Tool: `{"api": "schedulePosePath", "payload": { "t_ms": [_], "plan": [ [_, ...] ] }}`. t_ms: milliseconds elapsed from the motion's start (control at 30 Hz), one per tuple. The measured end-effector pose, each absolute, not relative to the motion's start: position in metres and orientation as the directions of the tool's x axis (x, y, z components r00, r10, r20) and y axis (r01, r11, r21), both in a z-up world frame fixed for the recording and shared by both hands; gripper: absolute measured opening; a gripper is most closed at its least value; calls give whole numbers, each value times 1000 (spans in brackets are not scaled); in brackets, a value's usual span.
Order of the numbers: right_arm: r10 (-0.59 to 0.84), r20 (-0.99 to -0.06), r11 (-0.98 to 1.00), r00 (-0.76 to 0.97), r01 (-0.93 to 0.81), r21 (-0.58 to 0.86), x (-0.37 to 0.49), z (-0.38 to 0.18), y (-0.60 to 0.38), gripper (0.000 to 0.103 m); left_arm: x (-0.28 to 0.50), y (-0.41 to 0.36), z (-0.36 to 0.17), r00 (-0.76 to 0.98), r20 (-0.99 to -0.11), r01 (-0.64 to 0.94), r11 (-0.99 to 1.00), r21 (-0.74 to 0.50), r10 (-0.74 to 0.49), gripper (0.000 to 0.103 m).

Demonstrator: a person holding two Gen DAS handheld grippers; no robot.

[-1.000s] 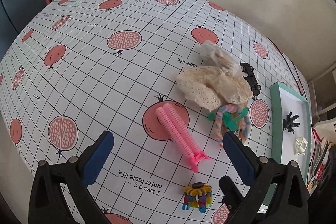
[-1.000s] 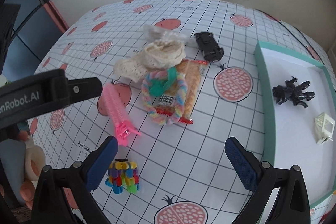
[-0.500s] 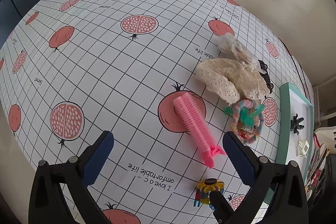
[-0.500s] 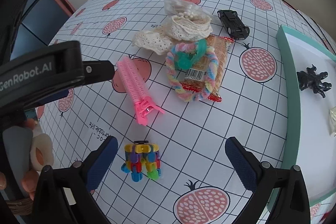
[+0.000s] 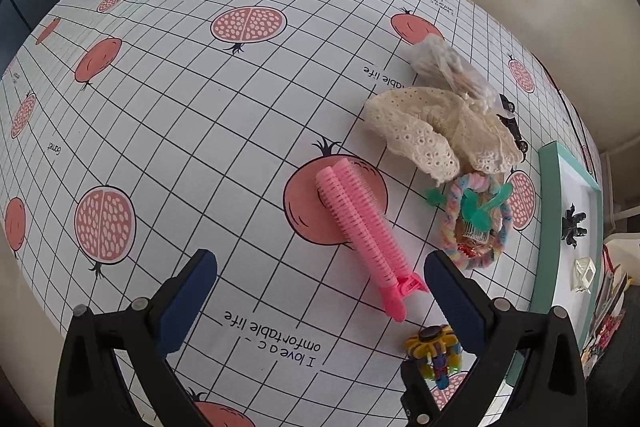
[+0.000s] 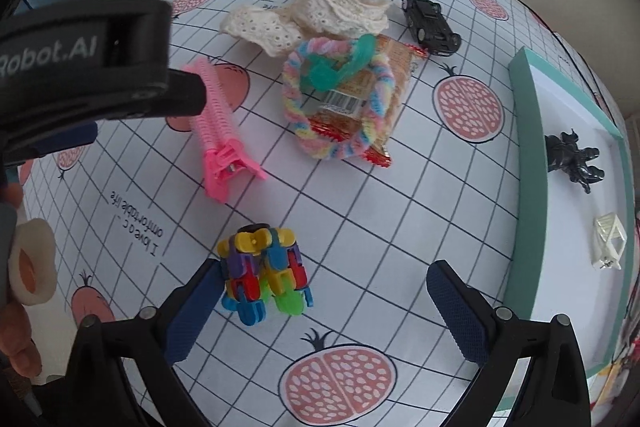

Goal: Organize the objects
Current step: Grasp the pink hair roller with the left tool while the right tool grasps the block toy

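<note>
A pink hair-roller clip (image 5: 362,231) (image 6: 218,125) lies on the pomegranate tablecloth, just ahead of my open left gripper (image 5: 320,297). A multicoloured block toy (image 6: 264,273) (image 5: 434,349) sits by the left finger of my open right gripper (image 6: 324,301), inside its span. Farther off lie a cream lace cloth (image 5: 436,131) (image 6: 316,11), a pastel scrunchie with a green clip (image 6: 340,95) (image 5: 478,219) on a snack packet (image 6: 360,107), and a black toy car (image 6: 430,21). A teal-rimmed tray (image 6: 528,155) (image 5: 554,223) holds a black figure (image 6: 574,157) and a white clip (image 6: 610,241).
A clear bag of small items (image 5: 444,63) lies behind the lace cloth. The left gripper's body (image 6: 80,63) fills the upper left of the right wrist view, with a person's hand (image 6: 18,335) below it. Assorted clutter (image 5: 610,307) sits beyond the tray's right side.
My right gripper has come down toward the block toy, which now sits by its left finger. The left gripper has edged closer to the pink clip.
</note>
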State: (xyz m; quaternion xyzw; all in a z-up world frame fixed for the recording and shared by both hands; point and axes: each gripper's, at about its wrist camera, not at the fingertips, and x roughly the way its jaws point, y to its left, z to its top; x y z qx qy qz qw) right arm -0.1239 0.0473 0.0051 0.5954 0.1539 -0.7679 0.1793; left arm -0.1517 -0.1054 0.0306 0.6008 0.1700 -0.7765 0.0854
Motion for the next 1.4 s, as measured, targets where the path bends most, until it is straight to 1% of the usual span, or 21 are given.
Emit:
{"api": "schedulePosePath", "payload": {
  "t_ms": [133,233,467,567,600,733,800,867,933,1033,1067,1100,1133,1333,1400],
  "plan": [
    [-92,-969,-906,-229,424,-15,-129,4,60,95,-156,-98,26,-270,-959,328,-929,-172,82,103],
    [-103,-969,-915,-224,403,4,-132,4,67,91,-160,-90,19,-260,-963,314,-937,-156,73,103],
    [-119,-969,-918,-216,395,25,-135,4,73,80,-165,-86,10,-267,-961,313,-936,-162,77,103],
    [-116,-968,-921,-221,390,21,-136,4,75,77,-167,-83,11,-277,-959,298,-944,-144,59,98],
    [-119,-968,-921,-219,388,25,-136,4,76,76,-167,-82,10,-278,-959,293,-946,-139,55,95],
    [-134,-968,-925,-213,377,45,-139,5,82,65,-170,-75,7,-267,-963,281,-952,-120,42,81],
    [-141,-967,-928,-210,367,55,-140,6,85,62,-171,-72,6,-262,-965,268,-958,-106,33,78],
    [-150,-967,-931,-204,358,69,-142,6,89,56,-170,-67,6,-261,-965,249,-965,-87,20,73],
    [-154,-968,-935,-198,347,78,-143,5,93,53,-171,-59,5,-255,-967,233,-970,-70,8,68],
    [-147,-970,-940,-193,333,76,-145,5,99,52,-172,-52,4,-252,-968,208,-977,-50,-4,62],
    [-151,-970,-941,-191,328,82,-146,5,101,51,-172,-49,3,-248,-969,194,-981,-26,-23,60],
    [-155,-969,-942,-191,324,87,-147,5,102,49,-172,-45,3,-242,-969,177,-984,1,-45,56],
    [-157,-969,-943,-190,320,90,-148,5,104,49,-171,-42,3,-247,-968,159,-987,6,-46,52],
    [-162,-969,-946,-187,310,98,-155,9,105,48,-170,-30,2,-224,-974,108,-994,10,-34,40],
    [-168,-968,-947,-187,304,106,-139,7,109,48,-169,-26,2,-221,-975,90,-996,8,-28,37]
  ]
}}
